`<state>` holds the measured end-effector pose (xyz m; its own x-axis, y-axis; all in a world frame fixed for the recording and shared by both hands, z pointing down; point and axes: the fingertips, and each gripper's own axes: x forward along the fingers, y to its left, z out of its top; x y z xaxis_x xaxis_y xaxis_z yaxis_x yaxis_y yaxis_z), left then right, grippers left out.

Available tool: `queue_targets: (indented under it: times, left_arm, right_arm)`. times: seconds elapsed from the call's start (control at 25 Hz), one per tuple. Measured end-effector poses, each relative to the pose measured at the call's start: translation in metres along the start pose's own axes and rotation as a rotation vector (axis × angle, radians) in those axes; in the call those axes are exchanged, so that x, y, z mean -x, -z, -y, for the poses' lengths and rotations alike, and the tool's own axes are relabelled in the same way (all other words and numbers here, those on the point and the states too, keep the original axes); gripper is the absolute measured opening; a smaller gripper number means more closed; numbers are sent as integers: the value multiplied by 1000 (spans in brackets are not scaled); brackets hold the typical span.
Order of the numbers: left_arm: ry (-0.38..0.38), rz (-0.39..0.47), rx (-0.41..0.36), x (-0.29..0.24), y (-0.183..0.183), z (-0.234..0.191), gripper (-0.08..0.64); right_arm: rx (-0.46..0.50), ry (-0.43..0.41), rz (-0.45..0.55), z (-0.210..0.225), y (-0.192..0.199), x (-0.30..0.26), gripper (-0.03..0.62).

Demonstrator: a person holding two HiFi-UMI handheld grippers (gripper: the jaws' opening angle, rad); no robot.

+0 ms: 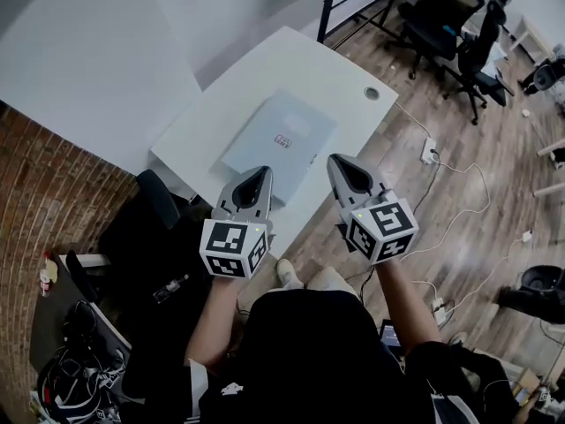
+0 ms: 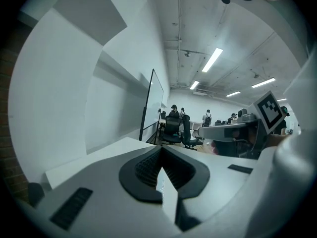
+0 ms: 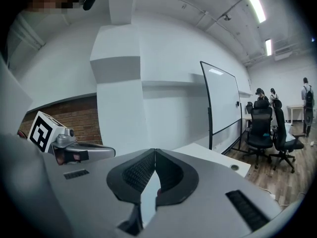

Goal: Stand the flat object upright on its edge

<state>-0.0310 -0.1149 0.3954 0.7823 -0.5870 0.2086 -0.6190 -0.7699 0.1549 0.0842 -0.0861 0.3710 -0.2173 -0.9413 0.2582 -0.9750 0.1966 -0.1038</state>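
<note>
Both of your grippers are shut and empty. In the left gripper view the left gripper [image 2: 161, 151] has its ribbed black pads [image 2: 148, 167] meeting at the tip with nothing between them. The right gripper view shows the same for the right gripper [image 3: 155, 152]: pads [image 3: 171, 170] together, no object held.

In the head view you hold the left gripper [image 1: 254, 177] and right gripper [image 1: 341, 162] side by side, apart from each other, over the near edge of the white table [image 1: 291, 60]. Both point away from you. Their marker cubes [image 1: 234, 247] face the camera.

The flat object [image 1: 278, 140] is a thin grey slab with a small red label. It lies flat on the table, face up, in the near half of the top and turned at an angle to the edges. Its near corner sits just past the left gripper's tip in that view. Neither gripper touches it as far as the pictures show.

A round cable hole [image 1: 372, 93] sits near the table's right edge. A brick wall [image 1: 53, 184] is at left and the wood floor [image 1: 468, 193] at right, with a power strip [image 1: 429, 151] and office chairs [image 1: 441, 16]. A whiteboard [image 3: 223, 100] stands past the table.
</note>
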Motion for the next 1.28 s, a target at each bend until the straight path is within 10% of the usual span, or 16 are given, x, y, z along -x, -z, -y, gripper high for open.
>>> queue_targets:
  times: [1.04, 1.28]
  left_arm:
    - [87, -435, 12, -111, 149, -40, 149]
    - [89, -575, -159, -132, 182, -49, 249]
  right_arm:
    - [-154, -16, -266, 84, 127, -61, 40]
    - [-196, -32, -335, 100, 155, -74, 40]
